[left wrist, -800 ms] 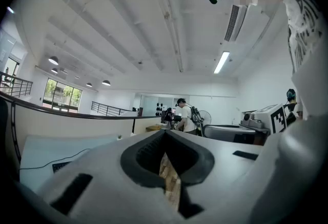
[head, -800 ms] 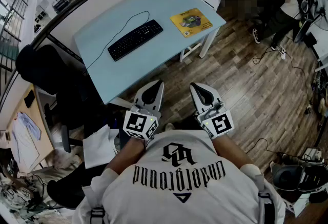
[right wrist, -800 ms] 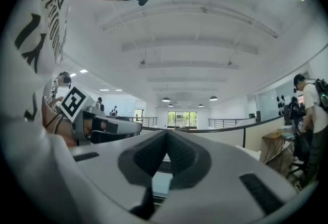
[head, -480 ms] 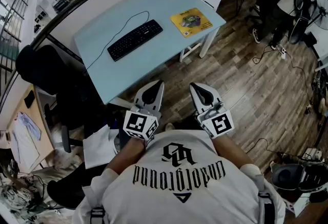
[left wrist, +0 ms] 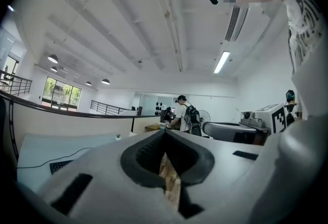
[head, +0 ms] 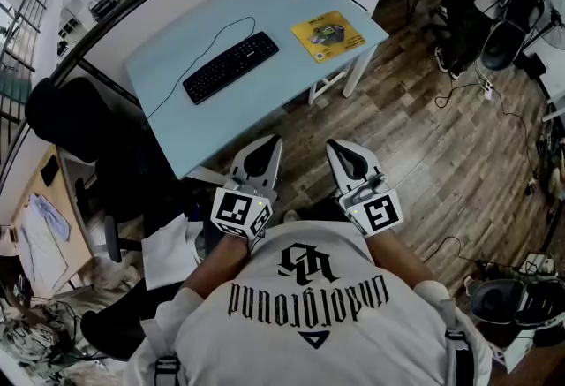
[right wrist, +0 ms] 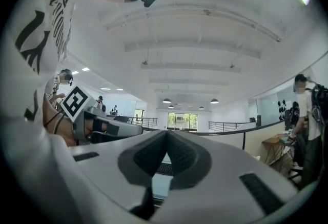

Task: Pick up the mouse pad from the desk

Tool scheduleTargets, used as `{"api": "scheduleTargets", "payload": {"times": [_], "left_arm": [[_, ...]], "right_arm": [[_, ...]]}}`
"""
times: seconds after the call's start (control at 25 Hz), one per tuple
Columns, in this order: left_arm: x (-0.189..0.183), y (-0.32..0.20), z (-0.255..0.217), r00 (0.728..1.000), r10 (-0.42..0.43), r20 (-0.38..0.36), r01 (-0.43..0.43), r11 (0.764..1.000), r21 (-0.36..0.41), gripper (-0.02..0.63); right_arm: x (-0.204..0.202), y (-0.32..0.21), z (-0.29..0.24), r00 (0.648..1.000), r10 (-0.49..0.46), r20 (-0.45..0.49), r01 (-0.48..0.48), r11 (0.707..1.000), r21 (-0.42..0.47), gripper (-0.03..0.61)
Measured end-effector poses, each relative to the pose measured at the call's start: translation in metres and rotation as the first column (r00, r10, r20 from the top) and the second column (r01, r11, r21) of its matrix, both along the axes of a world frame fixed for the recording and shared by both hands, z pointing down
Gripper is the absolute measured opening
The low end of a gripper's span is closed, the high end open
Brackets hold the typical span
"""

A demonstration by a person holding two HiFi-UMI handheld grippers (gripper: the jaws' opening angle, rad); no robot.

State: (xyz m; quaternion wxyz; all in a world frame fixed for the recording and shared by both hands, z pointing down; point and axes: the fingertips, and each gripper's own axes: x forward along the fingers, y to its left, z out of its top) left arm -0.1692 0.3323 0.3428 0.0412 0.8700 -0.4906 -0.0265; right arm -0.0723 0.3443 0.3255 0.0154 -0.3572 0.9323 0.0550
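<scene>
Head view: the yellow mouse pad (head: 328, 35) lies untouched at the far right corner of the blue bench (head: 177, 119), well apart from the left gripper (head: 270, 144) and right gripper (head: 335, 147), which have barely shifted over the last second. Left gripper view: fingers closed, empty, floorboards beyond. Right gripper view: fingers closed on nothing, seemingly aimed toward the keyboard (right wrist: 164, 168); the reach has yet to begin.

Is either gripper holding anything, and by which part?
Nothing is held: left gripper and right gripper are shut, empty; the mouse pad lies on the desk.
</scene>
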Motion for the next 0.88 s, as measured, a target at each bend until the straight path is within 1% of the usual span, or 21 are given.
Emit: {"api": "scheduleTargets", "payload": {"times": [0.08,0.24,0.28,0.44,0.52,0.68,0.8,0.88], "left_arm": [[0.002,-0.004,0.001,1.000,0.001,-0.001,-0.001,1.000,-0.003,0.003],[0.008,-0.013,0.005,1.000,0.005,-0.001,-0.005,1.000,-0.013,0.003],[0.010,-0.016,0.006,1.000,0.005,-0.001,-0.005,1.000,-0.017,0.003],[0.022,-0.032,0.010,1.000,0.007,0.002,-0.007,0.999,-0.034,0.003],[0.029,-0.042,0.013,1.000,0.007,0.004,-0.007,0.999,-0.043,0.003],[0.049,-0.065,0.021,1.000,0.009,0.011,-0.008,0.998,-0.066,0.003],[0.070,-0.087,0.026,1.000,0.015,0.016,-0.014,0.997,-0.079,0.003],[0.087,-0.103,0.029,1.000,0.019,0.019,-0.018,0.996,-0.084,0.003]], "right_arm": [[0.000,-0.006,0.001,1.000,-0.004,0.000,0.004,1.000,-0.015,0.008],[0.003,-0.019,0.003,0.999,-0.036,0.013,0.036,0.999,-0.020,0.235],[0.004,-0.022,0.003,0.999,-0.045,0.014,0.046,0.999,-0.026,0.267],[0.013,-0.037,0.004,0.997,-0.078,0.014,0.078,0.997,-0.026,0.316],[0.020,-0.046,0.007,0.996,-0.084,0.015,0.084,0.996,-0.035,0.330],[0.040,-0.068,0.014,0.996,-0.083,0.021,0.084,0.995,-0.056,0.344],[0.061,-0.090,0.018,0.997,-0.077,0.028,0.078,0.995,-0.064,0.348],[0.076,-0.106,0.022,0.997,-0.071,0.030,0.074,0.994,-0.085,0.350]]}}
